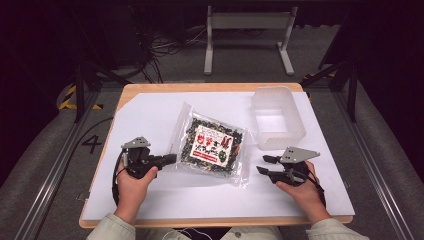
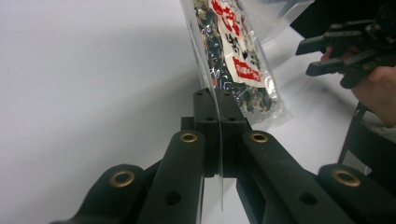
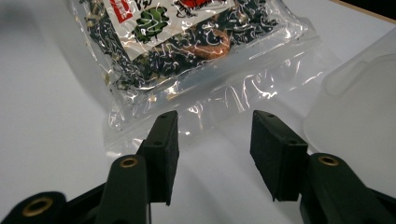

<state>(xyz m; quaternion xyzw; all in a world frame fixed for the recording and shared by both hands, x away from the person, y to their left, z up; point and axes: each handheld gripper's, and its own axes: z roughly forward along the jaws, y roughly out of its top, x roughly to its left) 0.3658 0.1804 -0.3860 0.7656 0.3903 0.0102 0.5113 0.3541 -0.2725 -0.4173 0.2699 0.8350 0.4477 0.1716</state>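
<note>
A: left gripper (image 2: pixel 217 105) status?
B: jaws closed tight on clear edge of snack bag (image 2: pixel 236 51), film pinched between them, bag rising up and away over white table sheet (image 2: pixel 84 84)
A: anything else?
B: other gripper (image 2: pixel 348 44) at upper right, jaws apart, hand (image 2: pixel 379 91) holding it

Both grippers: black, two-jaw, linkage-arm build. Left gripper (image 1: pixel 170 159) and right gripper (image 1: pixel 263 165) each carry a grey three-cornered plate behind the jaws, plus a black cable looping back at the wrist. Behind the jaws the arms are glossy black, rounded at the ends, with brass-coloured pivot bushings (image 2: pixel 188 137) and small plain holes. Jaw pads (image 3: pixel 277 154) are matte black rectangular blocks with small recessed holes on the top edge. Person's sleeves (image 1: pixel 114 229): pale beige-green, buttoned cuffs.
</note>
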